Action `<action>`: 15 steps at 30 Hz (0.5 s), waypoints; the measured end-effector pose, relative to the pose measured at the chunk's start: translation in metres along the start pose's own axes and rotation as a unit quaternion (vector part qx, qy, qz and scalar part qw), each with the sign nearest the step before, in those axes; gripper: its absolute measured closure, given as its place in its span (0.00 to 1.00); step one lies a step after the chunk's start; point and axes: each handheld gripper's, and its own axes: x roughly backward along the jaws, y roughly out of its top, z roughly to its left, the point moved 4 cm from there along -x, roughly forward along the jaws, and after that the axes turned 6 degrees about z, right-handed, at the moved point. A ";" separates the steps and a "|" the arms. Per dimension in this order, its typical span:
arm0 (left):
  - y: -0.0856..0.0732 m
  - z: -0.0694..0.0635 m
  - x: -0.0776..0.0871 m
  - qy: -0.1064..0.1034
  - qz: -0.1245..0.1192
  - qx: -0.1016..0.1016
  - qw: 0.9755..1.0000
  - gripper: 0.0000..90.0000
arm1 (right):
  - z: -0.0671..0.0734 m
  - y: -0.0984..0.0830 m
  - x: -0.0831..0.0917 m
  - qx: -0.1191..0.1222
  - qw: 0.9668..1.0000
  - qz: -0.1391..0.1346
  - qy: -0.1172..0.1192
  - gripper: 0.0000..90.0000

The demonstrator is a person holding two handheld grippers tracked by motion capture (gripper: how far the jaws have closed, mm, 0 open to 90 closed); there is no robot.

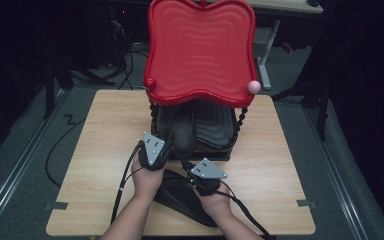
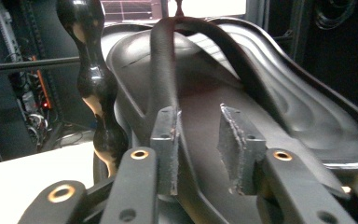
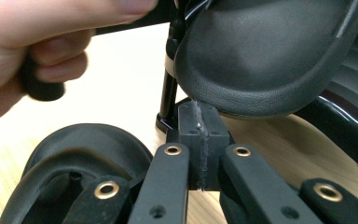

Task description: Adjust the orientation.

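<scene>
Holding the left gripper (image 2: 200, 126) with its pads apart at a middling gap, gripping nothing between them. Pointing it, in the left gripper view, along the footbed of a black sandal (image 2: 205, 84), with the left pad sitting just beside the sandal's strap (image 2: 163, 60) at frame centre. Showing, in the high view, the same left gripper (image 1: 166, 139) at centre frame, reaching under the red tray (image 1: 200, 45) toward that sandal (image 1: 182, 135) lying on the black lower shelf (image 1: 215, 125). Passing a glossy twisted post (image 2: 93, 84) at the left of the left gripper view.

Holding the right gripper (image 3: 199, 116) with its pads pressed flat together, clamping nothing. Aiming it just under the rounded end of the shelf sandal, which is overhanging in the upper right of the right gripper view. Hovering, in the high view, the right gripper (image 1: 191, 166) low and just right of centre, above a second sandal (image 1: 185, 200) lying on the wooden table (image 1: 105, 150). Showing that second sandal (image 3: 84, 149) again at lower left of the right gripper view, with the left hand (image 3: 37, 37) filling the upper left corner.
</scene>
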 end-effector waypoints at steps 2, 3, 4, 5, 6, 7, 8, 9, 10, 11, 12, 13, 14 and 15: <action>-0.006 0.002 0.007 -0.004 0.003 0.010 1.000 0.74 | 0.000 0.001 -0.002 -0.001 1.000 -0.001 0.000 1.00; -0.008 0.002 0.010 -0.003 0.002 0.012 1.000 0.74 | -0.001 0.002 -0.004 -0.003 1.000 -0.002 0.000 1.00; -0.010 0.004 0.014 -0.004 0.000 0.016 1.000 0.74 | -0.001 0.003 -0.005 -0.006 1.000 -0.002 0.001 1.00; -0.014 0.006 0.020 -0.006 -0.001 0.019 1.000 0.74 | -0.001 0.005 -0.006 -0.007 1.000 -0.002 0.001 1.00; -0.016 0.008 0.023 -0.006 -0.001 0.020 1.000 0.73 | -0.001 0.007 -0.008 -0.008 1.000 -0.002 0.000 1.00; -0.019 0.011 0.028 -0.006 0.001 0.020 1.000 0.73 | -0.001 0.008 -0.009 -0.008 1.000 -0.002 0.000 1.00; -0.022 0.015 0.034 -0.005 0.008 0.017 1.000 0.73 | 0.000 0.010 -0.010 -0.008 1.000 -0.004 0.001 1.00; -0.025 0.018 0.037 -0.004 0.013 0.014 1.000 0.73 | 0.001 0.012 -0.012 -0.006 1.000 -0.006 0.001 1.00; -0.029 0.021 0.042 -0.001 0.022 0.007 1.000 0.72 | 0.001 0.014 -0.013 -0.006 1.000 -0.008 0.001 1.00; -0.034 0.025 0.047 0.003 0.030 -0.002 1.000 0.71 | 0.002 0.016 -0.014 -0.006 1.000 -0.009 0.001 1.00; -0.039 0.029 0.052 0.008 0.038 -0.012 0.999 0.70 | 0.004 0.020 -0.016 -0.007 1.000 -0.012 0.002 1.00; -0.045 0.032 0.057 0.012 0.046 -0.022 0.999 0.70 | 0.004 0.020 -0.016 -0.007 1.000 -0.012 0.002 1.00; -0.051 0.036 0.061 0.017 0.052 -0.031 0.998 0.69 | 0.004 0.022 -0.017 -0.007 1.000 -0.013 0.001 1.00; -0.060 0.040 0.067 0.022 0.057 -0.038 0.997 0.69 | 0.005 0.024 -0.019 -0.007 1.000 -0.017 0.001 1.00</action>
